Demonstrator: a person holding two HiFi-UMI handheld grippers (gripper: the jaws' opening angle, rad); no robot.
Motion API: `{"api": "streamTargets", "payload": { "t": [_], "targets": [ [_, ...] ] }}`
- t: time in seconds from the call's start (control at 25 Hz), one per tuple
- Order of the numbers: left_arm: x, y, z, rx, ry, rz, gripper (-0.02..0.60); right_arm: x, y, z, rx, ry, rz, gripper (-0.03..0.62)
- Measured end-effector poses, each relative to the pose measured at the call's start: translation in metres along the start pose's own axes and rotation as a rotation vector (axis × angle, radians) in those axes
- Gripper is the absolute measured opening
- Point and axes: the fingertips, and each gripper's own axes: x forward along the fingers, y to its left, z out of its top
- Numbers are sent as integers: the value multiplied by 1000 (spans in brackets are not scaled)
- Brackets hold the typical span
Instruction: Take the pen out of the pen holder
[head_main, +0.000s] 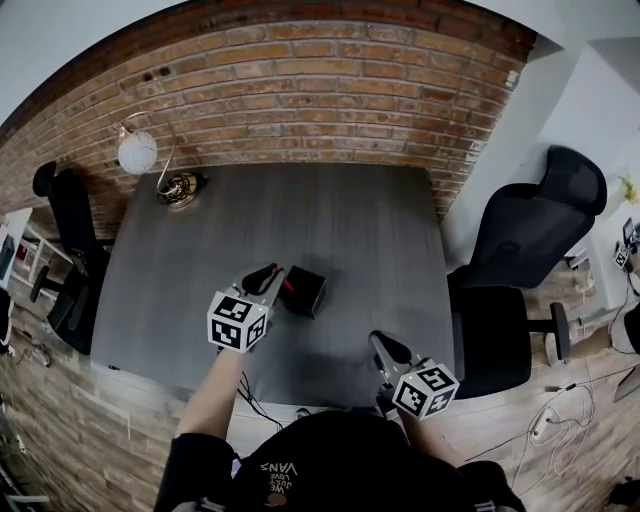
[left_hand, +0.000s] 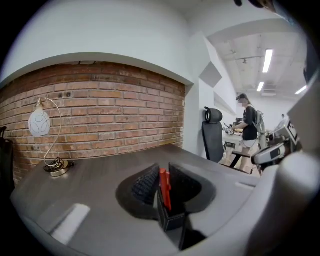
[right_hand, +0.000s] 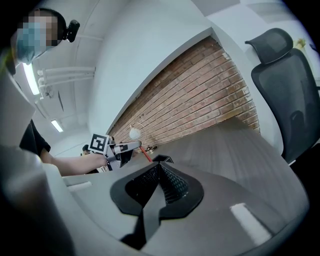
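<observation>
A: What has the left gripper (left_hand: 161, 173) got?

B: A red pen (left_hand: 165, 192). The two ribbed jaws are closed narrowly on its shaft, gripping it near the upper end, and the pen hangs almost upright between them.

A: And the pen holder?

B: The black square pen holder (left_hand: 172, 221) stands on the desk straight below the jaws. The pen's lower end comes down to its open top. Whether the tip is inside or just above the rim, I cannot tell.

A: The right gripper (right_hand: 159, 168)?

B: Its jaws are pressed together with nothing between them. In the head view it is low over the near edge of the desk, well to the right of the holder, and it touches nothing.

A: What lies around them?

B: A dark grey desk (head_main: 350, 230), bare apart from the holder and a table lamp (head_main: 140, 152) with a white globe shade at the far left corner. A brick wall (head_main: 300, 90) runs behind it, and a black office chair (head_main: 530, 240) stands at the desk's right side.
</observation>
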Motion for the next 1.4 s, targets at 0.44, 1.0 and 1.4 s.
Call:
{"api": "streamTargets", "payload": {
  "t": [0.44, 1.0, 1.4],
  "targets": [
    [-39, -5, 16, -7, -91, 4, 115, -12, 25, -14, 5, -10, -18, 3],
    [-84, -17, 26, -11, -181, -32, 115, -26, 57, -35, 11, -35, -39, 3],
    [-123, -31, 8, -25, -186, -47, 115, -31, 80, -48, 9, -43, -38, 3]
  ]
}}
